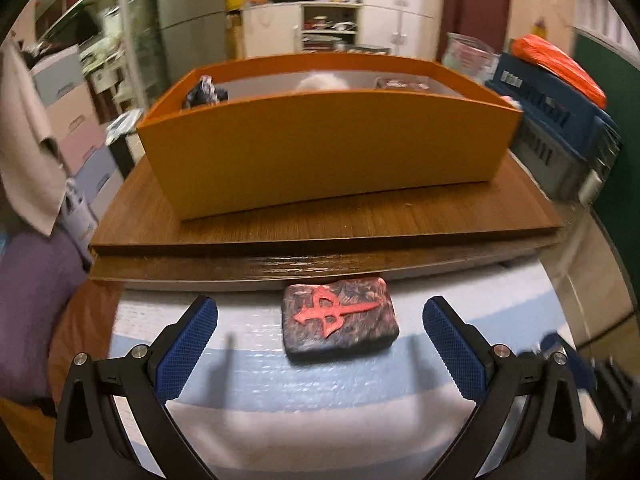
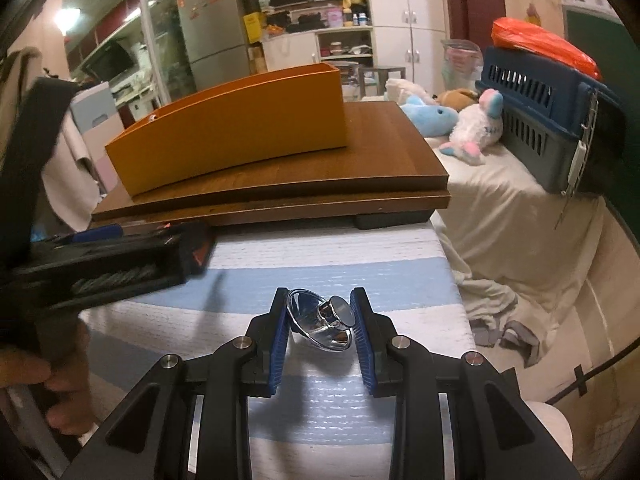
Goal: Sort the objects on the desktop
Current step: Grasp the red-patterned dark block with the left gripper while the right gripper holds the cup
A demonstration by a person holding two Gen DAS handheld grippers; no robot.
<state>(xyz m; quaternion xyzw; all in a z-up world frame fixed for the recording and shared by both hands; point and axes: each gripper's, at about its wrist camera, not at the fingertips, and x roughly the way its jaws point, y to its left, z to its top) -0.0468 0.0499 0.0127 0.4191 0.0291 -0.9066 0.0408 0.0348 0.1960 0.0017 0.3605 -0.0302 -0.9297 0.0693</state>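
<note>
Striped cloth (image 2: 320,272) | 1 orange box (image 1: 320,148) | left gripper (image 1: 320,320) jaws apart, 1 dark block (image 1: 340,318) between | right gripper (image 2: 320,320) clamped on 1 chrome reflector (image 2: 324,322)

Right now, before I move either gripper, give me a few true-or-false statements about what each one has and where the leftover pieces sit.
1. The right gripper is clamped on the chrome bell. True.
2. The left gripper is shut on the dark block. False: it is open, the block lying loose between its fingers.
3. The orange bin stands on the wooden board. True.
4. The dark block is inside the bin. False: it lies on the striped cloth.
</note>
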